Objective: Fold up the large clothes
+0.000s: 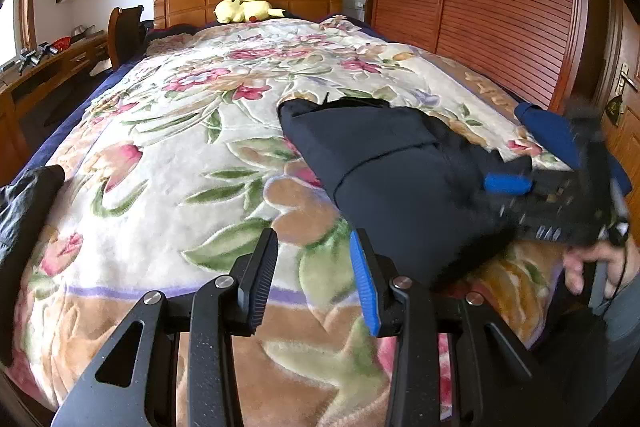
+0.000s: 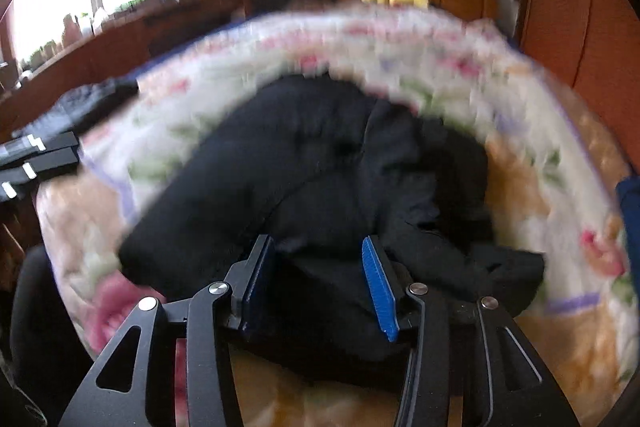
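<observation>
Dark garment [image 1: 384, 155] bunched on floral blanket [image 1: 180, 131], right half of bed.

Left wrist view: my left gripper [image 1: 314, 279] partly open, nothing between jaws, over blanket just beside garment edge. My right gripper [image 1: 520, 187] blurred, on garment, hand [image 1: 592, 267] behind it. Yellow plush [image 1: 244, 9] at headboard, second dark garment [image 1: 28, 203] at left edge.

Right wrist view: blurred. Right gripper [image 2: 320, 287] jaws parted, empty, directly over garment [image 2: 320, 155]. Window and desk only visible here.
</observation>
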`<state>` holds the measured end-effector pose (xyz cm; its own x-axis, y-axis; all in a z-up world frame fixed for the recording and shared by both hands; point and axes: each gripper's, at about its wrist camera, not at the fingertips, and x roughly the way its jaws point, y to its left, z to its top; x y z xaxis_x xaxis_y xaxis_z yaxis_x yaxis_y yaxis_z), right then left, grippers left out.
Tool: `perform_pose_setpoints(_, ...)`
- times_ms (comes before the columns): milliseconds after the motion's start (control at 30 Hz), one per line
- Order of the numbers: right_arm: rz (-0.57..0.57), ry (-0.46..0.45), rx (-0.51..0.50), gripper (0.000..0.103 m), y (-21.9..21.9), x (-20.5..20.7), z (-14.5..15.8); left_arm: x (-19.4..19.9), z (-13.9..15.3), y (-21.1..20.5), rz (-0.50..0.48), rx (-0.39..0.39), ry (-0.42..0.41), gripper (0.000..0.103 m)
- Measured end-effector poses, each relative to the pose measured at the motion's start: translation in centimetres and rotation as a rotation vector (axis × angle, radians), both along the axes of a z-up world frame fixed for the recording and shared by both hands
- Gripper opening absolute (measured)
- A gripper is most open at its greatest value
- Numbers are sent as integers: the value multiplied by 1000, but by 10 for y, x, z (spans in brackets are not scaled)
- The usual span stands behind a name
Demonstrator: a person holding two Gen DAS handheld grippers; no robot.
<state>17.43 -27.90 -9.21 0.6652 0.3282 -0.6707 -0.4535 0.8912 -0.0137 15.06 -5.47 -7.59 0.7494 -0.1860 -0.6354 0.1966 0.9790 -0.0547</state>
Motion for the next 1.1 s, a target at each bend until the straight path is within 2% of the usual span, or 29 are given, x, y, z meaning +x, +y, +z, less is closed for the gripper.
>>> perform_pose_setpoints(67,7,-3,-15,47,-1,-1,-5,7,0,-1,-8,11,-2,39)
perform_pose_setpoints(233,-21,-49,-2,47,-6,-21,6,35,1,-7,-37,32,-3,39)
perform_pose_setpoints(467,-133,-140,101,47,-55,-59,17,89,-8,-21,-87,54,9,39)
perform_pose_setpoints(567,-205,-170,68,48,-67,-69,12,114,-13,-27,-101,59,22,39)
perform_pose_setpoints(633,-230,-148,53,48,-74,-70,4,135,-17,-30,-107,66,33,39)
perform_pose_setpoints(800,-222,-72,155,48,-89,-68,-6,178,-25,-35,-104,88,53,39)
perform_pose_setpoints(1000,-217,-11,147,50,-83,-48,-5,209,-39,-38,-93,124,70,39)
perform_pose_setpoints(1100,-218,-7,104,52,-76,-41,-1,222,-44,-41,-87,146,83,39)
